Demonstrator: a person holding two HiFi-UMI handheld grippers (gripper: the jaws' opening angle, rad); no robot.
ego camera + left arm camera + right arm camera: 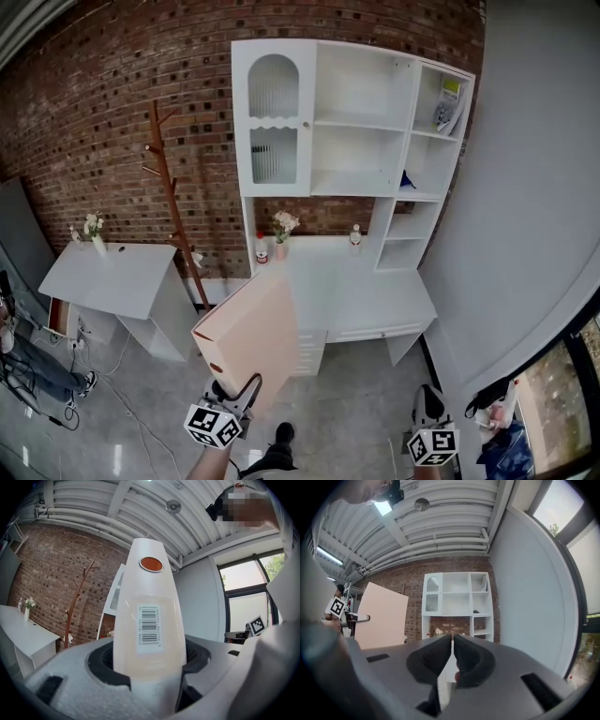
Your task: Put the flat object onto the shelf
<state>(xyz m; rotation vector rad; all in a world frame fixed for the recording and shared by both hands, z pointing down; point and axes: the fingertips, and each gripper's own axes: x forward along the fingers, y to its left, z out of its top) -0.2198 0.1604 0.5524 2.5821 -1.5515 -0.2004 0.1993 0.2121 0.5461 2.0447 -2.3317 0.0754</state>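
The flat object is a pale peach binder (251, 336), held upright and tilted in front of the white desk. My left gripper (228, 394) is shut on its lower edge. In the left gripper view the binder's spine (149, 616) rises between the two pads, with a barcode label and an orange finger hole near the top. My right gripper (429, 411) hangs low at the right, apart from the binder. Its jaws (453, 641) are shut with nothing between them. The white shelf unit (361, 122) stands against the brick wall ahead, and the right gripper view shows both the shelf unit (457, 599) and the binder (380, 618).
Below the shelves, a white desk top (366, 291) carries a small flower vase (281, 230) and bottles. A wooden coat stand (172, 187) and a low white table (112, 277) stand to the left. A person's legs (33, 366) show at far left. A grey wall (525, 206) closes the right.
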